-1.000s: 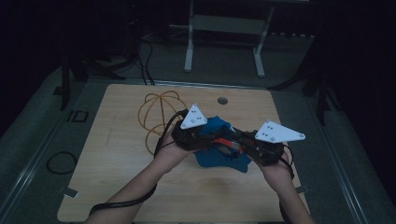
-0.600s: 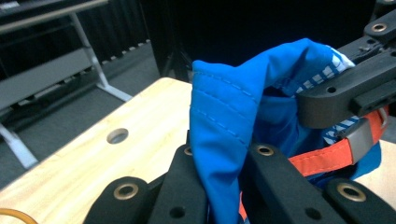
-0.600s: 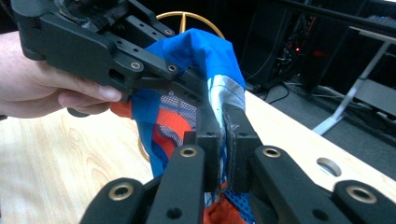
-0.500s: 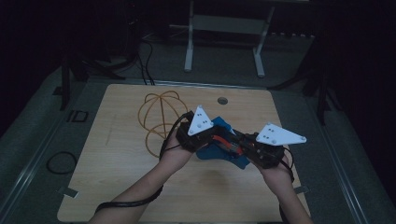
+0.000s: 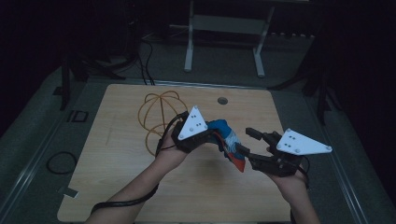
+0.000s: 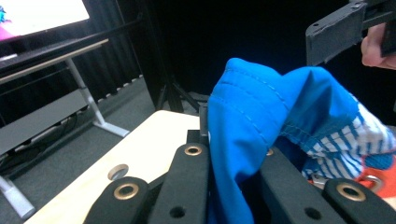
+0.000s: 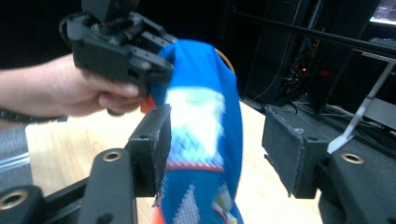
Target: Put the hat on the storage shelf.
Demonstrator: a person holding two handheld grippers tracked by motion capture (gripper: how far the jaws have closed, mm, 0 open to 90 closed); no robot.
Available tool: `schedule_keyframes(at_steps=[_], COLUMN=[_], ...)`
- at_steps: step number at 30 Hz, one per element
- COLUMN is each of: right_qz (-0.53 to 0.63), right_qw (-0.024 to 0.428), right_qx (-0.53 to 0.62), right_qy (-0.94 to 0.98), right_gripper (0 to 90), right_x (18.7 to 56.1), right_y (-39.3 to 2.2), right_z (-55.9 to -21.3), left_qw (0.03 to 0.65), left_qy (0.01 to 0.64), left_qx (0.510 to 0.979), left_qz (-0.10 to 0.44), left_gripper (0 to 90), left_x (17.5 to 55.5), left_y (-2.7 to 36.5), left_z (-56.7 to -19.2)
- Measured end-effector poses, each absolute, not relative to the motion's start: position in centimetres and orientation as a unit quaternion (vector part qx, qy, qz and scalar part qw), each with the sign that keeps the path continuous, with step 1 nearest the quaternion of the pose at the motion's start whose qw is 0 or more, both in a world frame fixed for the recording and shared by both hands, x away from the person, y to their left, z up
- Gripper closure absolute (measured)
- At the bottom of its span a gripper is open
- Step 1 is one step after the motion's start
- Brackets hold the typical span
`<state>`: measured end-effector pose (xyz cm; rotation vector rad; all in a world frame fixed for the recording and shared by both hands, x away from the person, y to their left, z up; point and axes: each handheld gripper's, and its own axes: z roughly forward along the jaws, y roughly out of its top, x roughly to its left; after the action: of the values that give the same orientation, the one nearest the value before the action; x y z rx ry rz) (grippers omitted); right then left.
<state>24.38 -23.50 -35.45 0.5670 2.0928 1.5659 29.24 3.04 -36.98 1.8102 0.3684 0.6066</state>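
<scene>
A blue cloth (image 5: 229, 140) with white stripes and an orange-red hem hangs bunched above the wooden table (image 5: 116, 186). My left gripper (image 5: 212, 139) is shut on its upper blue fold (image 6: 261, 126), which fills the space between the two black jaws. My right gripper (image 5: 246, 141) sits just to the cloth's right. Its jaws have just been opening and stand wide apart. The cloth (image 7: 201, 116) hangs between them, and the pads (image 7: 287, 140) do not press on it. In the right gripper view, the left gripper (image 7: 126, 51) and its hand hold the cloth from above.
An orange wire sphere frame (image 5: 161, 114) lies on the table behind the left hand. A round hole (image 5: 222, 100) marks the table's far side. A white desk frame (image 5: 224, 28) stands beyond, and a black cable loop (image 5: 60, 162) lies on the floor at left.
The right gripper has opened and let go of the cloth, drawing back to the right. The cloth has risen from lying spread on the table to hanging bunched from the left gripper.
</scene>
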Motion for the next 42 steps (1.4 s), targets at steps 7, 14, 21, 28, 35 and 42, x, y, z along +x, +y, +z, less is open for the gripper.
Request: schedule_keyframes(at_steps=[7,14,21,28,35,42], right_qz=[0.566,0.562,0.569,0.576,0.58,0.572], right_qw=[0.228,0.217,0.195,0.171,0.155,0.169], right_qx=[0.209,0.189,0.179,0.167,0.153,0.155], right_qy=[0.764,0.775,0.778,0.782,0.785,0.788], right_gripper=[49.5,53.2,56.3,56.3,55.1,73.1], right_x=[24.6,23.9,23.5,23.1,22.9,22.7], right_y=[-25.2,-24.7,-24.0,-22.7,-21.8,-21.9], right_z=[-35.9,-36.6,-36.7,-37.2,-37.2,-37.2], left_qw=[0.587,0.627,0.654,0.68,0.682,0.687], left_qy=[0.119,0.057,0.03,-0.024,-0.064,-0.067], left_qx=[0.762,0.75,0.737,0.721,0.72,0.716], left_qz=[0.246,0.203,0.166,0.13,0.113,0.103], left_gripper=[90.0,90.0,90.0,90.0,90.0,89.9], left_x=[29.1,29.1,29.1,29.0,28.9,29.1], left_y=[4.4,5.5,6.0,6.1,5.1,4.6], left_z=[-37.4,-37.6,-37.7,-37.8,-37.7,-37.6])
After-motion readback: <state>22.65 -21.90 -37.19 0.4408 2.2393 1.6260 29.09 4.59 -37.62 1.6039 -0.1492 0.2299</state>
